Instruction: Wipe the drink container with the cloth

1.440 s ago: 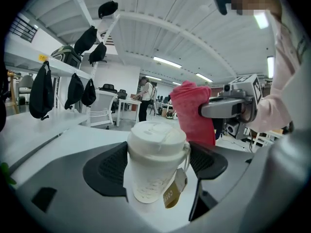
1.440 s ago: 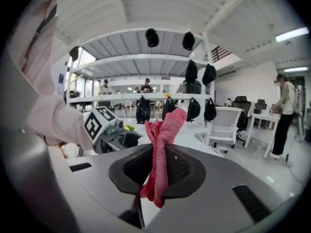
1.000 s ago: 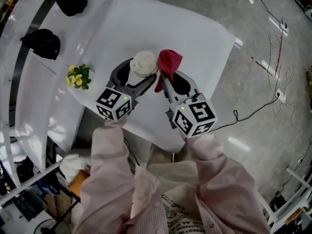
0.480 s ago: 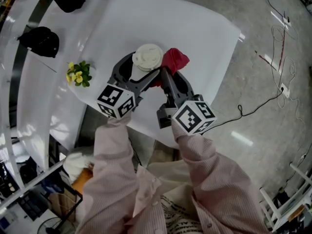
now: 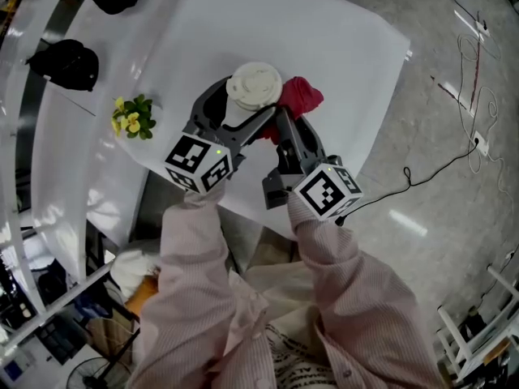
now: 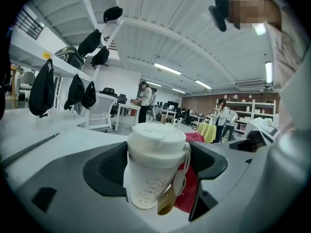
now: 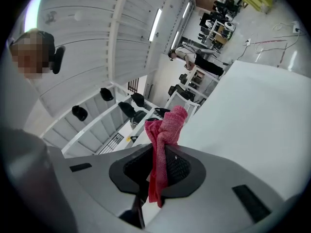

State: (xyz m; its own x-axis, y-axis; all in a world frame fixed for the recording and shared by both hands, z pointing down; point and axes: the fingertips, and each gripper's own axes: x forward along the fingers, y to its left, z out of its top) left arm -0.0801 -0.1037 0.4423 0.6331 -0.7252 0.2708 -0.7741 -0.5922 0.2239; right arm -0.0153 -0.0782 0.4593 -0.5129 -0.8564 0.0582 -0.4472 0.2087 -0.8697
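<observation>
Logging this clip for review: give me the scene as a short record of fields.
left gripper: shut on the white lidded cup
right gripper: shut on the red cloth
cloth position: right beside the cup, appears to touch its side
surface: white table
also present: yellow flowers left of the grippers

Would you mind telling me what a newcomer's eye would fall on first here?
First, the white lidded cup clamped in the left gripper over the white table, with the bright red cloth pinched in the right gripper close beside it. Next, the small yellow flowers at the table's left edge.
</observation>
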